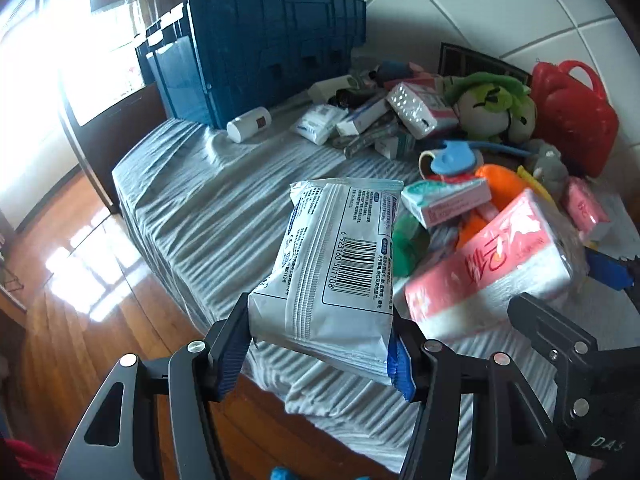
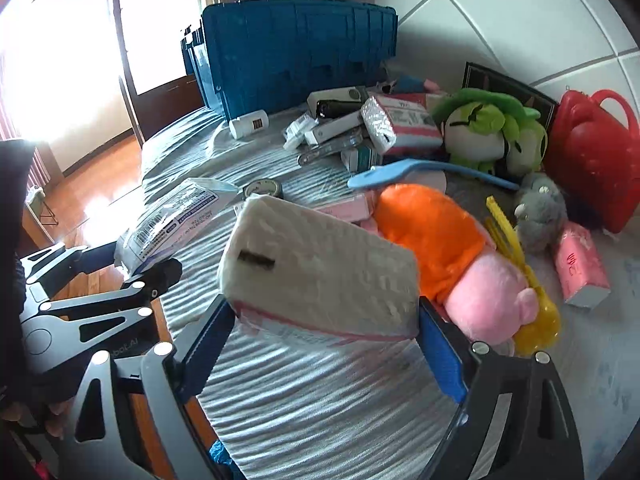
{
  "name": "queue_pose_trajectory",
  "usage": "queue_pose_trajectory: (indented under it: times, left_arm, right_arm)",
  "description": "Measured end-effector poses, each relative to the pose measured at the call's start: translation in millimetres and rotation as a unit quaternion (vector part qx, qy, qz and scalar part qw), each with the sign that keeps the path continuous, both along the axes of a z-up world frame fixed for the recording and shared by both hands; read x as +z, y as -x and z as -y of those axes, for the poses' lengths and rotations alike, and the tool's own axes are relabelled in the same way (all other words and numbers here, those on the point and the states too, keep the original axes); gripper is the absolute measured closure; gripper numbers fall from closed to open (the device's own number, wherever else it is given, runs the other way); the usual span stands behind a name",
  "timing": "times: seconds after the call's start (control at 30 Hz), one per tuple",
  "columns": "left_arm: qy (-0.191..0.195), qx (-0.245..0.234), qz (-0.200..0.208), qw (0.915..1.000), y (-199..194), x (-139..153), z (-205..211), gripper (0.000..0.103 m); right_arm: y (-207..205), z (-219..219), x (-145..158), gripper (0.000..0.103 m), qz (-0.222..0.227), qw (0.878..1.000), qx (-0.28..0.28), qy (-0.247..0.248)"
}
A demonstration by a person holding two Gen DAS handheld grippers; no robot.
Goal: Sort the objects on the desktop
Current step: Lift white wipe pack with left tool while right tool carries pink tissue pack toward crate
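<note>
The left gripper (image 1: 320, 354) clamps a white wipes pack (image 1: 336, 264) by its near end, lifted off the striped worktop (image 1: 208, 200); the pack's long axis runs away from the gripper, far end tipped up toward the blue crate (image 1: 276, 52). The right gripper (image 2: 324, 340) grips a pink-and-white tissue pack (image 2: 320, 268) across its width, also raised, its long axis slanting up and leftward toward the blue crate, pale end face to the camera. Nearer than the crate, to its right, lie an orange-and-pink plush (image 2: 452, 256) and a green plush (image 2: 492, 128).
</note>
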State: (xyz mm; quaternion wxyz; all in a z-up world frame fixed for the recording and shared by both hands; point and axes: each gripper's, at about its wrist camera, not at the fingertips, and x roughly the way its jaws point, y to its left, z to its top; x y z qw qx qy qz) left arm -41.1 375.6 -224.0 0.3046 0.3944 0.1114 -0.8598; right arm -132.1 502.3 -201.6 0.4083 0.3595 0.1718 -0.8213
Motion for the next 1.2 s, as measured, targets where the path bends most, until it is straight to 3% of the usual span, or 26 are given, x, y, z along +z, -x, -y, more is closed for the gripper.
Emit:
queue_pose_trajectory:
  times: [0.6,0.8,1.2]
  left_arm:
    - [0.022,-0.031,-0.065,0.9972,-25,78,89,0.044]
    - [0.032,-0.033,-0.078,0.9959,-6,96,112,0.044]
    - [0.066,-0.032,-0.102,0.9920,57,146,168,0.044]
  right_arm:
    - [-32,86,91,0.016,-0.075,0.995,-0.061,0.017]
    - [-18,119,111,0.016,-0.095,0.994,-0.049,0.028]
    - [48,167,155,0.016,-0.124,0.989,-0.039,0.071]
